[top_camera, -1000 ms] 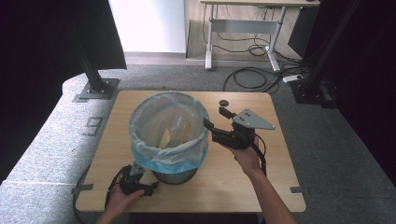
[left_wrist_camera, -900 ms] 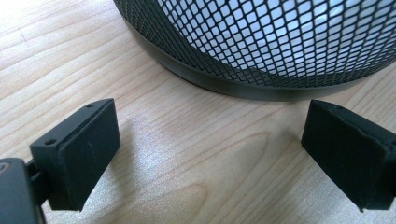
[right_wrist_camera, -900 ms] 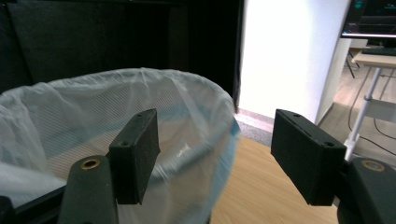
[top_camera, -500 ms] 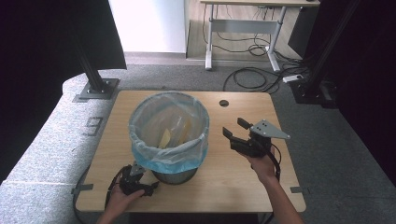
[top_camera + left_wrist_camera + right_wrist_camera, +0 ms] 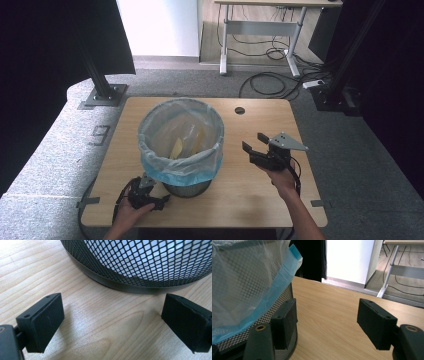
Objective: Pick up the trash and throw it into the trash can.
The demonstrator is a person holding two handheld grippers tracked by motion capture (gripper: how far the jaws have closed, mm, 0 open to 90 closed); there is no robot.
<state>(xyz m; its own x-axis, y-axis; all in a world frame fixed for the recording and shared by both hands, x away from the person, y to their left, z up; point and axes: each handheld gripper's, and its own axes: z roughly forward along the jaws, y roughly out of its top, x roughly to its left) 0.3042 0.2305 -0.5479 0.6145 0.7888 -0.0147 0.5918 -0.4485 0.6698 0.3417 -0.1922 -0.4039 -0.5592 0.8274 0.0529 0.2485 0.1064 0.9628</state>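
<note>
A black mesh bin lined with a pale blue plastic bag stands in the middle of the wooden table. Something yellowish lies inside the bag. My left gripper rests low at the bin's near left foot. In the left gripper view it is open, its jaws apart on either side of bare wood, with the mesh bin base just ahead. My right gripper hangs to the right of the bin, open and empty. In the right gripper view it has the bin beside its left jaw.
A dark cable hole sits near the table's far edge. Black stand posts rise at the back left and back right. A white desk frame with loose cables stands farther off on the floor.
The right gripper has drawn away from the bin's rim, moving right and down toward the table, still open. The left gripper has kept its place.
</note>
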